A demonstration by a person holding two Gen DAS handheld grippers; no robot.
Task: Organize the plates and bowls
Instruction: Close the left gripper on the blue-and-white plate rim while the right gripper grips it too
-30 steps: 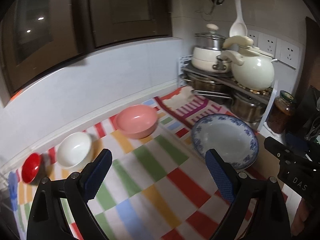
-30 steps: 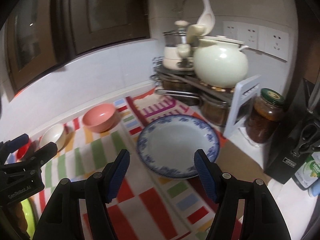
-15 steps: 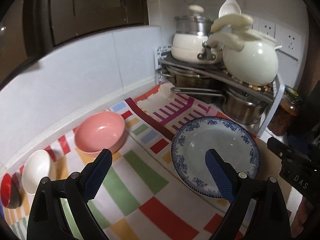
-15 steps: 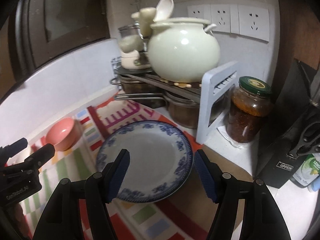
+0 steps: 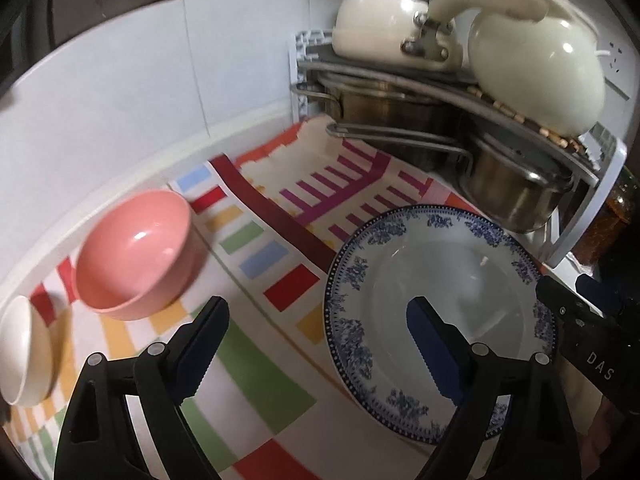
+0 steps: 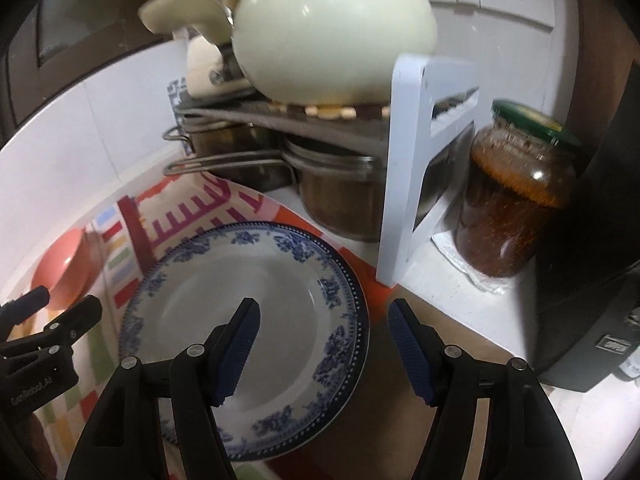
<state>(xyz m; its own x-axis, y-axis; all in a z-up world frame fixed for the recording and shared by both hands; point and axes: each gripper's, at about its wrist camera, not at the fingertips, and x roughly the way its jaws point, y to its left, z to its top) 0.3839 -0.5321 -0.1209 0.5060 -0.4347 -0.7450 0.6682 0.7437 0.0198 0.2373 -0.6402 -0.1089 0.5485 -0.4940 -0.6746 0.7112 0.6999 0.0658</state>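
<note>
A white plate with a blue flowered rim (image 5: 440, 264) lies on the striped cloth (image 5: 260, 392), in front of the pot rack. My left gripper (image 5: 316, 308) hangs just above the plate's left rim, which lies between its jaws. The jaws are closing and the pads touch nothing. My right gripper (image 6: 323, 306) straddles the plate's (image 6: 224, 280) right rim, open, with its pads clear of the rim. A pink bowl (image 5: 132, 252) stands to the left by the wall. A white bowl (image 5: 20, 352) lies tilted at the left edge.
A two-level rack (image 6: 416, 152) holds steel pots (image 5: 516, 196) below and a cream pot (image 6: 332, 28) on top, right behind the plate. A jar of brown paste (image 6: 516, 200) and a black box (image 6: 592, 312) stand to the right. A white tiled wall (image 5: 140, 80) runs behind the bowls.
Both grippers have moved forward and down towards the plate, which now looks larger and sits under their fingertips. The red bowl has slipped out of the left view.
</note>
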